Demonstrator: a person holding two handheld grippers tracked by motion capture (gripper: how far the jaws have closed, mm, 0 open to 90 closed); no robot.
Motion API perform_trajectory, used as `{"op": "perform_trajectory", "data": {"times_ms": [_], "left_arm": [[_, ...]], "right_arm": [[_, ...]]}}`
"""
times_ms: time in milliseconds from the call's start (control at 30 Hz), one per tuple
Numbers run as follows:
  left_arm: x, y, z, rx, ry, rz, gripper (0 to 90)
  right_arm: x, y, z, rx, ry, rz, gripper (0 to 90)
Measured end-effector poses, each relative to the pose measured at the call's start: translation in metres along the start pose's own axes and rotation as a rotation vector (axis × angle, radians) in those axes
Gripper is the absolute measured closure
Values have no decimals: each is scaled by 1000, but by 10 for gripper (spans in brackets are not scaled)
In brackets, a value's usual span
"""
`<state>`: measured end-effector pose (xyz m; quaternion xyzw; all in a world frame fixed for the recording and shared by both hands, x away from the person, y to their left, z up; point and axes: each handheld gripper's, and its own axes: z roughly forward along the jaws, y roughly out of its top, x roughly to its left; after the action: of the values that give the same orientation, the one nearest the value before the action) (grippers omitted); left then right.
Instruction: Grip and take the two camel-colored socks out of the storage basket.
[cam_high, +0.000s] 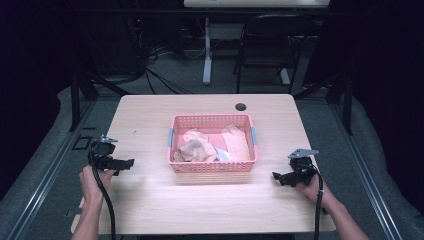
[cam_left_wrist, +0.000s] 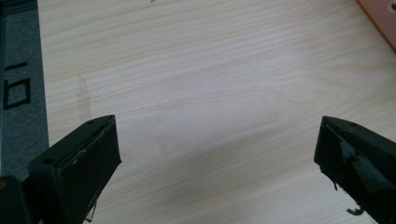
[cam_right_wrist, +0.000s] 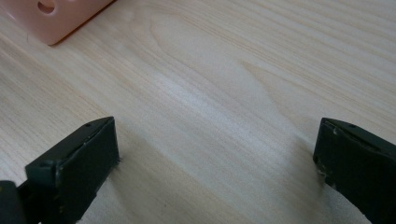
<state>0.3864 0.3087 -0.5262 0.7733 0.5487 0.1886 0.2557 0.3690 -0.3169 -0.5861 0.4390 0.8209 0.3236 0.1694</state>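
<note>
While both grippers sit at the near edge of the table, nothing's really started yet, I'd say. Left gripper and right gripper each have their jaws spread wide with only bare wood between them — holding nothing. Further in, dead centre between the two and well apart from both, there's the pink basket with a heap of crumpled cloths inside. So the cloths are all in there untouched — basically the whole job is left.
</note>
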Motion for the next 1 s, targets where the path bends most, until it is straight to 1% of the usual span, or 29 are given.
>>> {"op": "perform_trajectory", "data": {"times_ms": [100, 167, 200, 233, 300, 333, 400, 433, 533, 567, 600, 733, 767, 833, 867, 1000], "left_arm": [[-2, 4, -4, -2, -22, 4, 1], [-2, 5, -5, -7, -23, 11, 1], [-3, 7, -7, -7, -34, 11, 1], [-4, 9, -8, -17, -34, 15, 1], [-6, 13, -11, -16, -58, 11, 2], [-9, 17, -14, -18, -70, 20, 2], [-12, 19, -15, -19, -73, 24, 1], [-17, 24, -18, -18, -83, 38, 1], [-25, 31, -20, -20, -93, 57, 0], [-25, 31, -20, -20, -93, 57, 0], [-27, 33, -21, -16, -102, 70, 0], [-37, 42, -24, -26, -125, 96, 0], [-39, 44, -25, -28, -122, 97, 0], [-41, 48, -26, -28, -133, 107, 0], [-43, 52, -28, -28, -134, 118, 0], [-46, 59, -32, -24, -141, 127, 0]], "right_arm": [[0, 0, 0, 2, 3, 2, 0], [0, 0, 0, 1, 3, 3, 0], [0, 0, 0, 1, 3, 3, 0], [0, 0, 0, 3, 0, 2, 0], [1, 0, 0, 1, 0, 4, 0], [1, 0, 0, 2, -1, 4, 0], [1, 0, 0, 2, -1, 5, 0], [1, 0, 0, 0, 0, 5, 0], [1, 0, 0, -1, -5, 2, 0], [1, 0, 0, -1, -5, 2, 0], [1, 0, 1, -2, -7, 1, 0], [1, 0, 1, -2, -7, 1, 0], [1, 0, 1, -3, -6, 2, 0], [1, 0, 1, -2, -7, 2, 0], [1, 0, 1, -3, -7, 2, 0], [1, 0, 1, -2, -3, -1, 0]]}}
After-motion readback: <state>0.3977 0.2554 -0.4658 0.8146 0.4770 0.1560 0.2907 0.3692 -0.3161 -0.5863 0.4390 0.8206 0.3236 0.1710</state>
